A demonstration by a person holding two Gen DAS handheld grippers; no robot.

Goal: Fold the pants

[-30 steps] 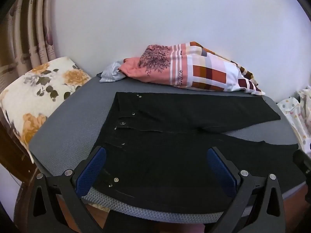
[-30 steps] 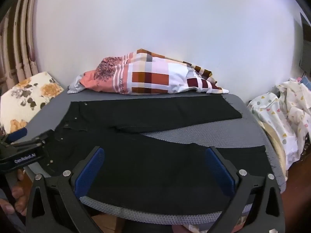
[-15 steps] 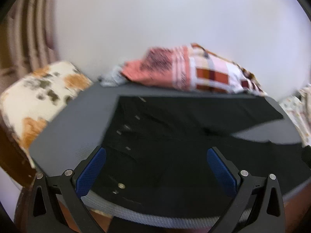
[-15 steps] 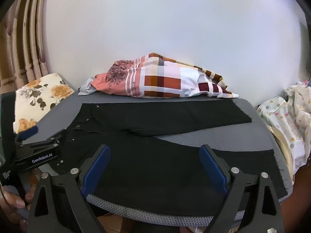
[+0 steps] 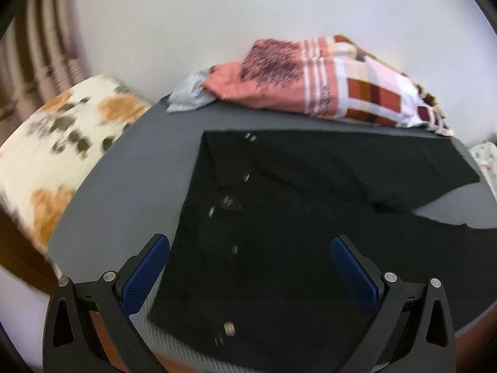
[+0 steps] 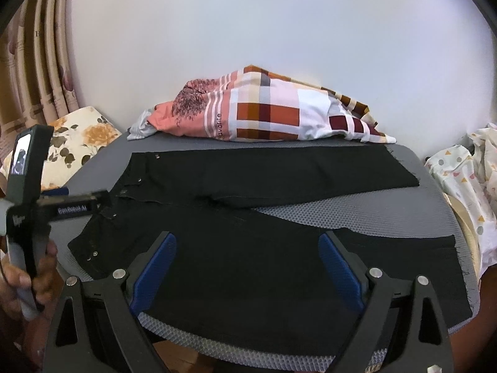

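Observation:
Black pants [image 5: 295,217] lie flat on a grey mat [image 5: 124,202], waist to the left and both legs spread toward the right. My left gripper [image 5: 249,244] hovers open over the waist end, its blue pads apart with nothing pressed between them. The picture there is blurred. My right gripper [image 6: 247,239] stands open above the near leg of the pants [image 6: 264,248], its pads clear of the cloth. The right wrist view also shows one of the left gripper's fingers [image 6: 74,208] reaching over the waistband, with a hand [image 6: 18,283] on its handle.
A patterned pink and checked bundle [image 6: 273,115] lies along the mat's far edge by the white wall. A floral cushion [image 6: 77,140] sits at the left near curtains [image 6: 37,77]. Dotted white fabric [image 6: 466,186] is heaped at the right. The mat's front edge [image 6: 248,351] is close.
The left gripper has moved in closer over the waistband, and its view has blurred. The right gripper's jaws have narrowed slightly and it has shifted nearer to the pants.

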